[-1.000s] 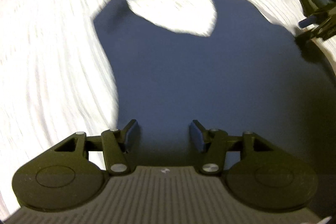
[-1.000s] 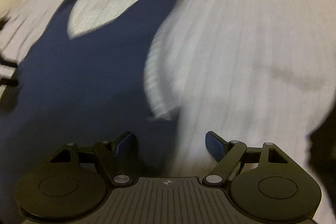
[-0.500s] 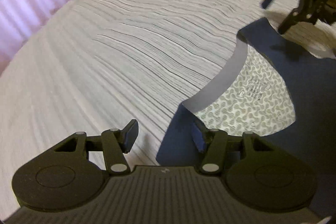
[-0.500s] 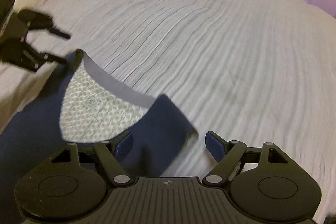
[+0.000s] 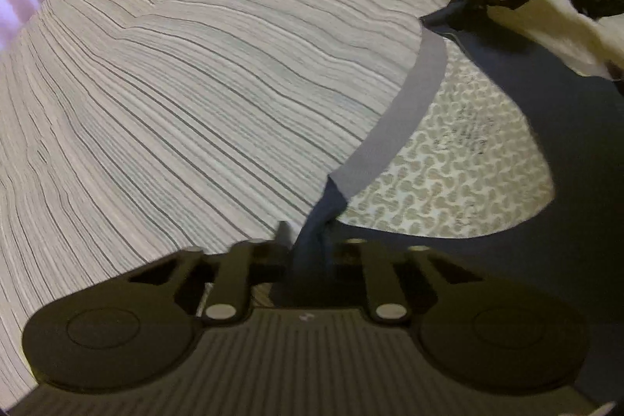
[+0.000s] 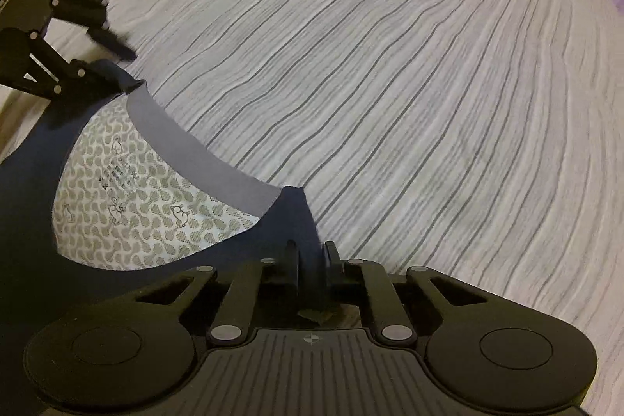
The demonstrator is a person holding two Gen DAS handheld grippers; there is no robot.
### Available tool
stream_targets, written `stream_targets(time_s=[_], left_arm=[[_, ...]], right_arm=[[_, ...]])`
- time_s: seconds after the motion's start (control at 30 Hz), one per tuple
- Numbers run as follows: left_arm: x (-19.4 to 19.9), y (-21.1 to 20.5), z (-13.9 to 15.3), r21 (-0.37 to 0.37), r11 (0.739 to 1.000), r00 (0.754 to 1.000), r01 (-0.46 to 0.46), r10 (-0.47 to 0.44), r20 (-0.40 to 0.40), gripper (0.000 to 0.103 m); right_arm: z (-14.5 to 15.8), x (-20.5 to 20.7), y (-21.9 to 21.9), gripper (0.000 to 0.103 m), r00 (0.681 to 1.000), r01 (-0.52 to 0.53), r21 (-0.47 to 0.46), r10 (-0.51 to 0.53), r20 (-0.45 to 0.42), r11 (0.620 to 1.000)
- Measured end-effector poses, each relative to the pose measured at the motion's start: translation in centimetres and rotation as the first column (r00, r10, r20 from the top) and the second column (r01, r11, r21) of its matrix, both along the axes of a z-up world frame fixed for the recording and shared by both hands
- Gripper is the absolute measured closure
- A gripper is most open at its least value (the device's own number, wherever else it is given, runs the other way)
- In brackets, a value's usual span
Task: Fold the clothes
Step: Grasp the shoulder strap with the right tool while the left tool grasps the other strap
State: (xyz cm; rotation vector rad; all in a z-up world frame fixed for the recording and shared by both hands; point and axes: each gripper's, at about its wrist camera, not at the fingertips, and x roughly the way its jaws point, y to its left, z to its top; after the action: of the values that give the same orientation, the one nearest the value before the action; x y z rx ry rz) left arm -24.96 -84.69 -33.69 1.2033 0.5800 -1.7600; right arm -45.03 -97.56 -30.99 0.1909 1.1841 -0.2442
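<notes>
I'm gripping the navy tank top [image 5: 577, 260] at both shoulder straps, w/ the neckline opening [image 5: 448, 182] as my landmark. My left gripper [image 5: 308, 256] has just been closing and is now clenched on the strap at the near end of the neckline; my right gripper [image 6: 312, 260] has just been closing too and is pinching the strap at the far end of it. The top is lying flat on the striped bedspread [image 5: 195, 104], patterned lining showing inside the neckline, body spreading away from it toward me. Looks like the grab step of a fold. Next, I reckon, I'm lifting both straps together, keeping them level & taut, and carrying them over the body toward the hem w/o letting either slip
</notes>
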Motion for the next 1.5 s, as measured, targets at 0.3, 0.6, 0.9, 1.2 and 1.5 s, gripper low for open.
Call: stream_targets(time_s=[0.3,0.6,0.9,1.2,1.5], left_arm=[[-1.4,5.3,5.6,-0.130,0.991,0.999,0.012,-0.007,0.040,0.101],[-6.1,17.5,12.2,-0.194,0.981,0.999,0.026,-0.019,0.036,0.101],[-12.9,32.3,12.0,-0.156,0.988,0.999,0.012,-0.019,-0.045,0.102],[-16.3,42.6,8.4,-0.222,0.969,0.993,0.106,-0.116,-0.030,0.102],[-18.4,46.2,4.3,-0.323,0.941,0.995,0.104,-0.102,0.021,0.102]], right_arm=[[6.3,-2.0,3.5,0.098,0.994,-0.007,-0.105,0.019,0.110,0.994],[13.9,-9.4,13.2,0.099,0.968,-0.062,-0.183,0.104,0.228,0.981],[13.0,-18.3,28.7,0.102,0.974,-0.061,-0.241,0.110,0.197,0.969],[8.6,-22.6,41.6,0.102,0.994,-0.046,-0.291,0.071,0.079,0.956],[3.7,-24.7,45.4,0.102,0.989,-0.053,-0.347,0.096,0.109,0.936]])
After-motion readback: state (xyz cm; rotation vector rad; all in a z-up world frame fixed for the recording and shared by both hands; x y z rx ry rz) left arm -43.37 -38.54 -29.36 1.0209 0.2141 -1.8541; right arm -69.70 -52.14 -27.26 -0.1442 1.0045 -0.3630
